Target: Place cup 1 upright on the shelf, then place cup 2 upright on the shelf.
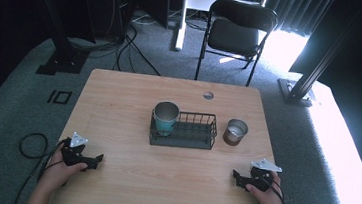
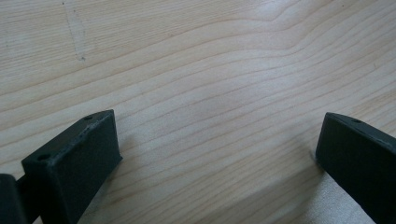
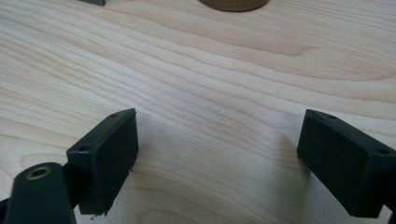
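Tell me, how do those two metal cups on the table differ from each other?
The teal cup stands inside the black wire rack, at its left end; the brown cup stands on the bare table, to the right of the rack. The teal cup looks taller and wider than the brown cup. Their outsides differ: one teal, one brown. Both stand upright with open tops and shiny metal insides.

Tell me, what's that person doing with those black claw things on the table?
Nothing is being held yet. A person rests the left gripper and the right gripper on the wooden table, both with jaws open on bare wood. Farther back, a teal cup stands in the left end of a black wire rack, and a brown cup stands beside the rack.
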The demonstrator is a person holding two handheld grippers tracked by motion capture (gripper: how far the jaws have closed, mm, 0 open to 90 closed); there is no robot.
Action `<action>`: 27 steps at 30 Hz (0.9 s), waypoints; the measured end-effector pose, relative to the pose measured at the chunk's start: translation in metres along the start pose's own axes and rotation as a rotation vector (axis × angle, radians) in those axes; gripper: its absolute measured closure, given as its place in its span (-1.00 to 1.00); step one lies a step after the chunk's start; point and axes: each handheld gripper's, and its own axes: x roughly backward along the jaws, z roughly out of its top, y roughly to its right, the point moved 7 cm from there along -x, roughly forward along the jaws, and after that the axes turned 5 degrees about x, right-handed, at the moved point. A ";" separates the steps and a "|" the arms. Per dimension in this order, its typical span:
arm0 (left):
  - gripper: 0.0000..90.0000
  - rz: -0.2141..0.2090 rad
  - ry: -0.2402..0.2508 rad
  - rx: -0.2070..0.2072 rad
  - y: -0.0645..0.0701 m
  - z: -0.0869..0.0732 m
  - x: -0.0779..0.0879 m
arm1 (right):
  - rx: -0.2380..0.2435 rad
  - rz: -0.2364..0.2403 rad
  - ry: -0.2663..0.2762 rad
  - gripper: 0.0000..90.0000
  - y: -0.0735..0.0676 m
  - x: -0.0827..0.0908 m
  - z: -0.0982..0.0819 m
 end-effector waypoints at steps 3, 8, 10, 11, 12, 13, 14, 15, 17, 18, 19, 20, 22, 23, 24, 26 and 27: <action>-0.99 0.000 0.000 0.000 0.000 0.000 0.000 | 0.000 0.002 0.000 -0.73 0.000 0.000 0.000; -0.99 0.000 -0.001 0.000 0.000 0.000 0.000 | -0.004 0.008 0.003 -0.73 0.000 0.000 0.000; -0.99 0.000 -0.002 -0.001 0.000 0.000 0.000 | 0.002 0.003 -0.001 -0.73 0.000 0.000 0.000; -0.99 0.000 -0.001 -0.001 0.000 0.000 0.000 | 0.002 0.003 0.000 -0.73 0.000 0.000 0.000; -0.99 0.000 -0.001 -0.001 0.000 0.000 0.000 | 0.002 0.003 0.000 -0.73 0.000 0.000 0.000; -0.99 0.000 -0.002 -0.001 0.000 0.000 0.000 | 0.001 0.004 0.001 -0.73 0.000 0.000 0.000; -0.99 0.000 -0.002 -0.001 0.000 0.000 0.000 | 0.002 0.004 0.001 -0.73 0.000 0.000 0.000; -0.99 0.000 -0.002 -0.001 0.000 0.000 0.000 | 0.000 0.005 0.001 -0.73 0.000 0.000 0.000; -0.99 0.000 -0.001 -0.001 0.000 0.000 0.000 | -0.005 0.009 0.004 -0.71 0.000 0.000 0.000; -0.99 0.000 -0.001 -0.001 0.000 0.000 0.000 | -0.013 0.003 0.010 -0.71 0.002 0.000 0.001; -0.99 0.000 -0.001 0.000 0.000 0.000 0.000 | -0.026 -0.002 0.010 -0.71 0.003 0.000 0.001; -0.99 0.000 -0.001 0.000 0.000 0.000 0.000 | -0.033 -0.008 0.015 -0.71 0.004 0.000 0.001; -0.99 0.000 0.000 0.000 0.000 0.000 0.000 | -0.041 -0.022 0.033 -0.71 0.007 0.001 0.003; -0.99 0.000 0.000 0.000 0.000 0.000 0.000 | -0.044 -0.021 0.036 -0.71 0.008 0.000 0.004; -0.99 0.000 0.000 0.000 0.000 0.000 0.000 | -0.045 -0.022 0.041 -0.71 0.008 0.000 0.005; -0.99 0.000 0.000 0.000 0.000 0.000 0.000 | -0.051 -0.028 0.048 -0.71 0.010 -0.002 0.007; -0.99 0.000 0.000 0.000 0.000 0.000 0.000 | -0.054 -0.031 0.052 -0.71 0.010 -0.003 0.008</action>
